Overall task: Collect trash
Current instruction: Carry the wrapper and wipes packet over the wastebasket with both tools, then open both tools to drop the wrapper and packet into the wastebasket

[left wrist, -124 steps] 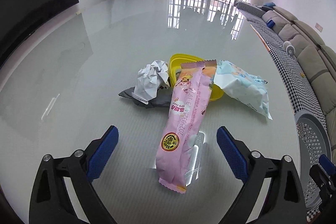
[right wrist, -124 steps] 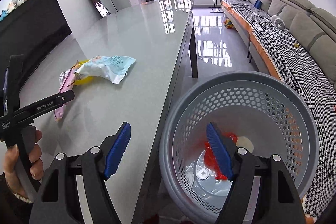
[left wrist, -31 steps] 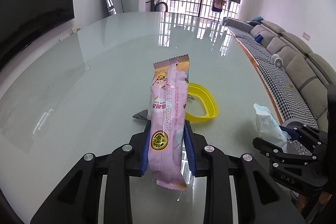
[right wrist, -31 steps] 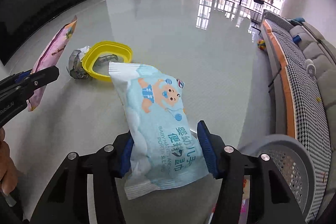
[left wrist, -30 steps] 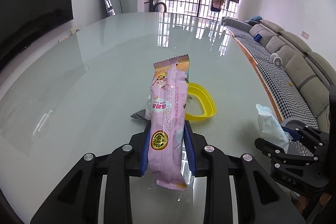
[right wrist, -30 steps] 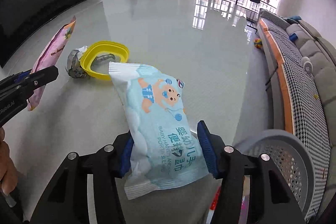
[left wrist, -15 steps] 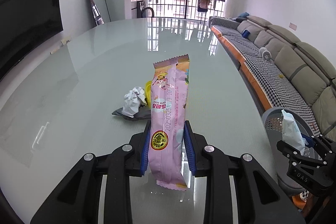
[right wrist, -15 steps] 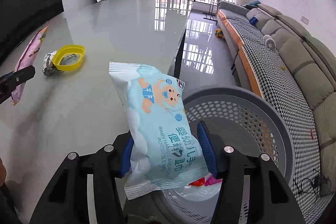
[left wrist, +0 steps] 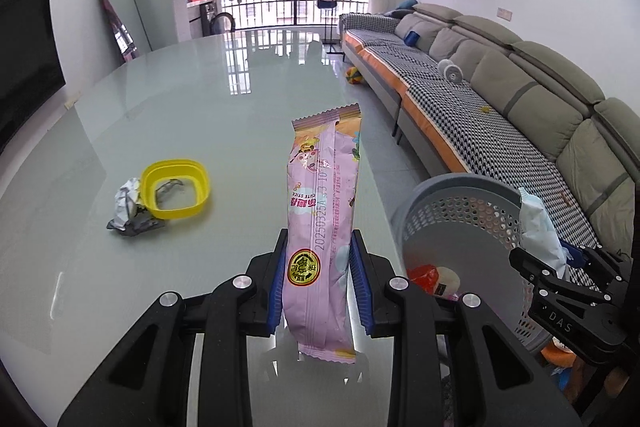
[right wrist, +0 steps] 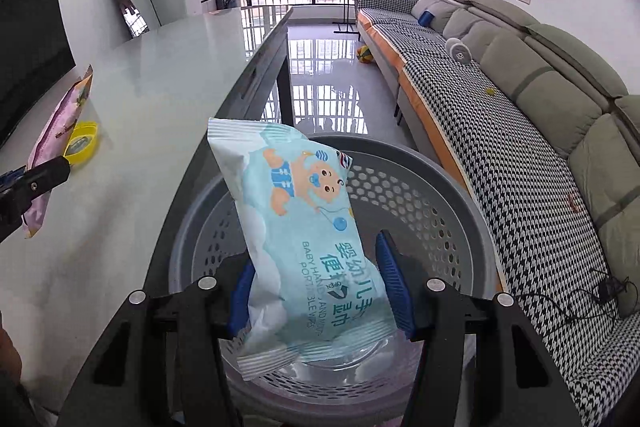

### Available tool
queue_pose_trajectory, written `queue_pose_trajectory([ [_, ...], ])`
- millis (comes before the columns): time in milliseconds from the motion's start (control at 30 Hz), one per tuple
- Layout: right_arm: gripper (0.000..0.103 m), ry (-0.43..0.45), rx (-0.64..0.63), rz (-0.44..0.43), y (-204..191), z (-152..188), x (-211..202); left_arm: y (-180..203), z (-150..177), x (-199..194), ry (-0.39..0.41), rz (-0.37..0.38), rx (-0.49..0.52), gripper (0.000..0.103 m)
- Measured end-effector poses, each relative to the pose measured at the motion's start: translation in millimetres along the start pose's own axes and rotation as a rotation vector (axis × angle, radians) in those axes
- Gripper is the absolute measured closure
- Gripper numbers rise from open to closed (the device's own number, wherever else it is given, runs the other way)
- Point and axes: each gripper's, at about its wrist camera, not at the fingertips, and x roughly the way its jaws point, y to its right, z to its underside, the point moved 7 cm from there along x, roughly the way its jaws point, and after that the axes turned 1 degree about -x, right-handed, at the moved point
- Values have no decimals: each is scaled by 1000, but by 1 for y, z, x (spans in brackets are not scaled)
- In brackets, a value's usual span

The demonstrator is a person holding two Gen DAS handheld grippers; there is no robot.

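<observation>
Left view: glossy grey table [left wrist: 168,115], sofa beyond. My left gripper [left wrist: 318,281] pinches one pink wrapper [left wrist: 322,227]; on the table, one yellow ring [left wrist: 176,189], one foil wad [left wrist: 126,205].
Right view: right gripper [right wrist: 316,291] clamps one wipes pack [right wrist: 304,231] over the grey basket [right wrist: 452,227] beside the table

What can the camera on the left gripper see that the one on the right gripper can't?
Only the left view shows the crumpled foil scrap on the table and the red wrapper inside the grey basket. Only the right view shows the baby-wipes pack's printed face and a black cable on the sofa. Both show the pink snack wrapper, yellow ring, basket and sofa.
</observation>
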Motion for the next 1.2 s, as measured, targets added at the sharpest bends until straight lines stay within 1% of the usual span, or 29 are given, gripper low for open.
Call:
queue_pose_trajectory([
  [233, 49, -7, 49, 5, 32, 8, -3, 48, -1, 11, -25, 55, 53, 74],
  [433, 49, -20, 104, 4, 55, 11, 5, 82, 4, 21, -61, 89, 97, 74],
  [600, 49, -27, 122, 6, 68, 14, 12, 98, 15, 34, -109, 121, 124, 74],
  [833, 49, -35, 141, -2, 78, 14, 20, 120, 25, 49, -156, 152, 162, 74],
  [1067, 48, -41, 148, -6, 80, 15, 23, 132, 29, 54, -174, 159, 175, 74],
  [1167, 47, -38, 149, -8, 80, 14, 22, 131, 29, 53, -174, 157, 174, 68],
  [1200, 43, -36, 150, -10, 80, 14, 21, 131, 28, 52, -174, 155, 173, 62],
])
